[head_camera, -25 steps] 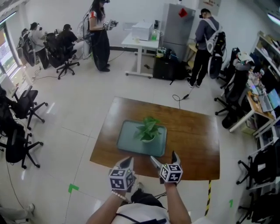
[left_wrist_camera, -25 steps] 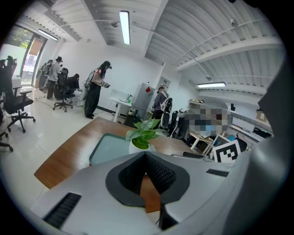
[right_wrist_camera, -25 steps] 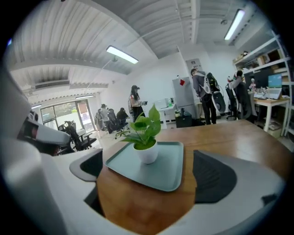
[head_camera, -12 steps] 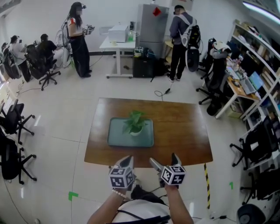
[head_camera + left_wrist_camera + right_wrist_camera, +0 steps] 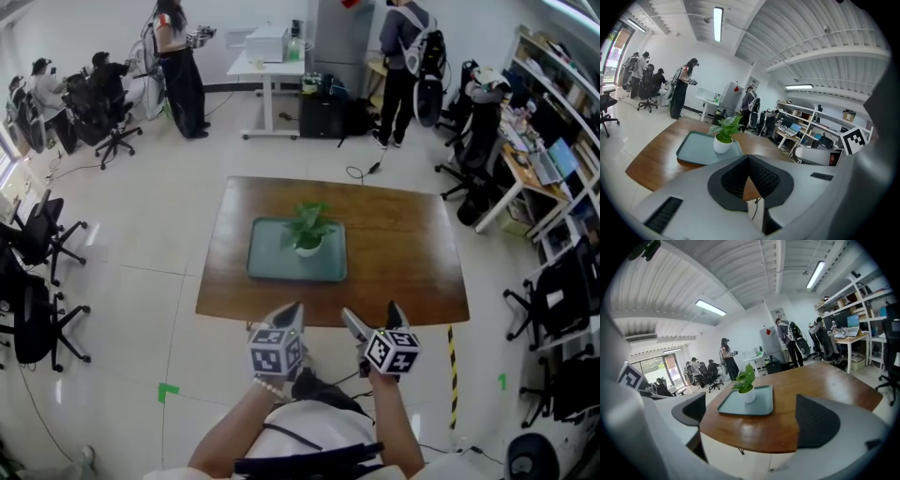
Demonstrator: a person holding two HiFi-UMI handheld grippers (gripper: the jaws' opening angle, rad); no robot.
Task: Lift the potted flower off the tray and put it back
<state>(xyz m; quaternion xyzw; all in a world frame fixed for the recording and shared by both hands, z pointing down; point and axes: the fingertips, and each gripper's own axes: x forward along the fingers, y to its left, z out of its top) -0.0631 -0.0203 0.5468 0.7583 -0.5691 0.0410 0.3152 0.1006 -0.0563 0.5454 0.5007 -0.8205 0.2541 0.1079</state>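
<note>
A potted flower [image 5: 307, 234], green leaves in a small white pot, stands upright on a teal tray [image 5: 272, 262] in the middle of a brown wooden table [image 5: 412, 272]. Both grippers hover short of the table's near edge, well back from the tray. My left gripper [image 5: 291, 313] is shut with nothing in it; its black pads [image 5: 764, 176] meet in front of the pot [image 5: 723, 143] and tray [image 5: 693, 147]. My right gripper [image 5: 373, 317] is open and empty, its fingers [image 5: 816, 422] wide apart with the pot [image 5: 749, 394] and tray [image 5: 761, 405] seen between them.
Office chairs [image 5: 37, 319] stand on the floor to the left. Desks and shelves [image 5: 548, 159] line the right side. Two people [image 5: 178, 56] stand at the back near a white table [image 5: 267, 56]. A black-yellow strip [image 5: 452, 375] marks the floor by the table's near right corner.
The head view has shifted, so the table sits higher in the frame. Both grippers stay short of the near edge with jaws unchanged. The flower still stands on the tray.
</note>
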